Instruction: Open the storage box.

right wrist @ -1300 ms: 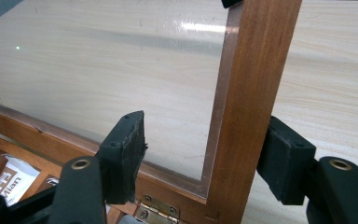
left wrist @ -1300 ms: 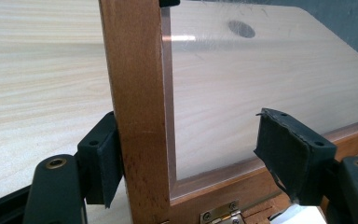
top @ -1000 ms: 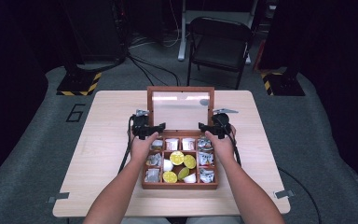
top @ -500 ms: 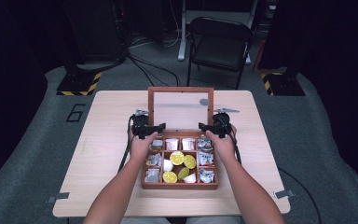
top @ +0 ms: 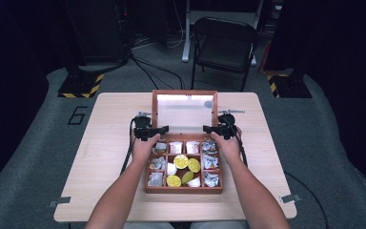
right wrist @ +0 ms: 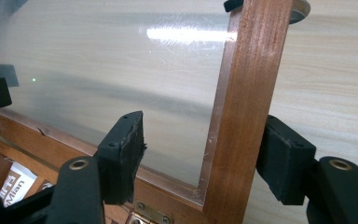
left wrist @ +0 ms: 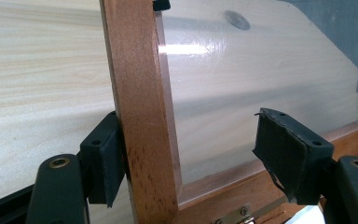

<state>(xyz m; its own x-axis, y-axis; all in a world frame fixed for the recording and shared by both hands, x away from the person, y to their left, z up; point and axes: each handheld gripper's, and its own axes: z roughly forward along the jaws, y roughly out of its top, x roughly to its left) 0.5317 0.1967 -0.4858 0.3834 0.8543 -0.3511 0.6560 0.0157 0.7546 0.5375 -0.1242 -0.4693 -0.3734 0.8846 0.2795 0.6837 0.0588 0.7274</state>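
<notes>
Left gripper view has the left tool (left wrist: 186,158) standing with its jaws parted around the left upright of the lid frame (left wrist: 140,116): one pad touches the outer face of the wood at lower left, the other pad hangs apart from it at lower right, in front of the clear pane (left wrist: 242,84). Right gripper view shows the right tool (right wrist: 205,158) likewise spread across the right upright of the frame, its outer pad just beside or touching the wood, its inner pad clear of it before the pane; brass hinges (right wrist: 151,213) sit along the bottom edge.

High view places both tools at mid-frame, either side of the raised lid, with the wooden box (top: 183,188) just below centre on the tabletop (top: 100,143). The box is split into compartments: the middle ones hold yellow-green round pieces (top: 181,161) and small white cups (top: 171,168), the side columns hold silvery wrapped packets (top: 210,162). A folding chair (top: 224,47) stands at upper centre on the floor.
</notes>
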